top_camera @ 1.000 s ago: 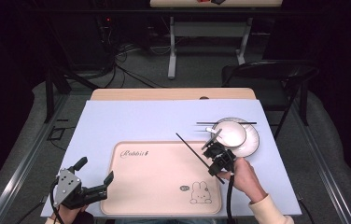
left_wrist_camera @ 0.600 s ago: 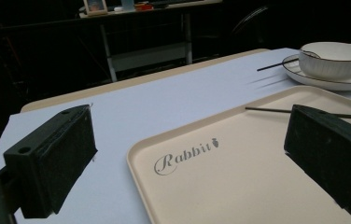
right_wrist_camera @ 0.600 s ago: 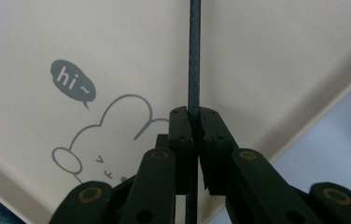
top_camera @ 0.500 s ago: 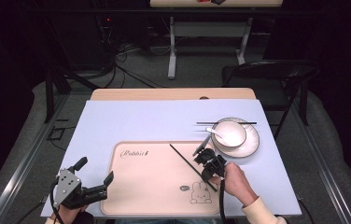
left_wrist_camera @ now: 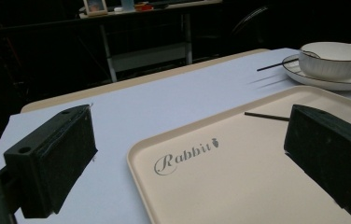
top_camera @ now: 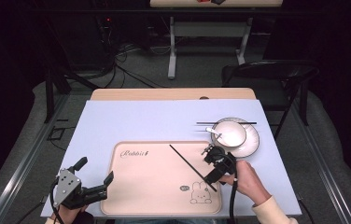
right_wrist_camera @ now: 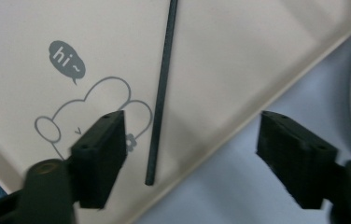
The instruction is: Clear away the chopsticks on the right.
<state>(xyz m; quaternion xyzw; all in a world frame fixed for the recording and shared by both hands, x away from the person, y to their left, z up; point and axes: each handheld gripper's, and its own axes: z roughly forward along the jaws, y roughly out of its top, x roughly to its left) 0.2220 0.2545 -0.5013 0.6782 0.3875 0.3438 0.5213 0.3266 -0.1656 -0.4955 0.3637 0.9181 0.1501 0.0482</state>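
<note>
Just one chopstick [top_camera: 192, 167] on tray [top_camera: 136, 186]

- We see our left gripper [top_camera: 95, 176], by the beige tray's [top_camera: 131, 196] near-left corner, as matte black with a grey three-cornered plate on top, dotted with small screws.
- Its jaws are blocky black pads, each with a round hole at the near end.
- Our right gripper [top_camera: 209, 164], over the tray's right edge, is black too, with small silver fittings and a black cable trailing toward us.
- Our right hand [top_camera: 245, 179] wears a cream sleeve at the wrist.
</note>
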